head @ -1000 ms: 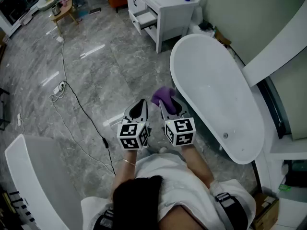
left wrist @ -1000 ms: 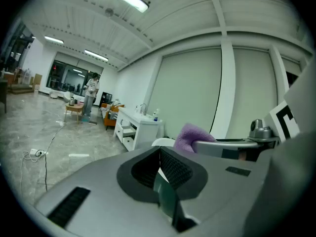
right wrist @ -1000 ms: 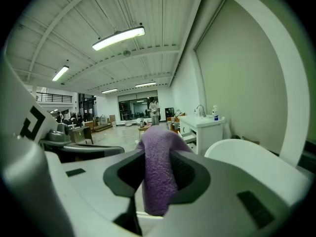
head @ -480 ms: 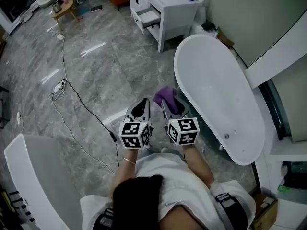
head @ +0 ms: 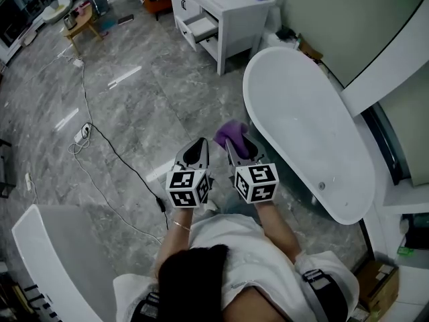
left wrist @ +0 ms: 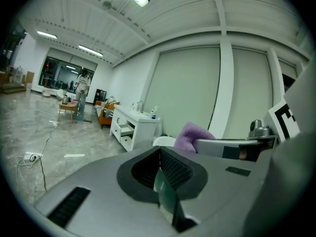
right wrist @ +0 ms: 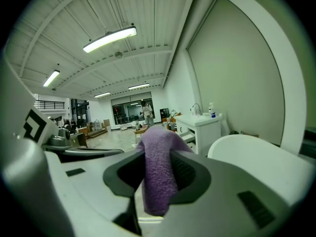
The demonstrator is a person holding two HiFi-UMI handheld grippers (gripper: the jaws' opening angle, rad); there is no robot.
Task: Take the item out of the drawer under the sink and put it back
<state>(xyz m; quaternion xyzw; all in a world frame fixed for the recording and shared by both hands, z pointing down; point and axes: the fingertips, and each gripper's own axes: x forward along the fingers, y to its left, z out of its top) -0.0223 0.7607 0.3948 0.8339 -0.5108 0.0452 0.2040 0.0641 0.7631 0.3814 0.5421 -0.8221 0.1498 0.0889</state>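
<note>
Cloth (head: 229, 132) stays clamped in the right tool (head: 233, 143), as a second ago; the left tool (head: 200, 143) remains beside it, clenched on nothing; both hang above the floor (head: 134, 106) next to the tub (head: 301, 126), well apart from the vanity (head: 231, 15) and its open drawer (head: 203, 27); the cloth is purple, fluffy, folded, bulging past the jaw tips.
</note>
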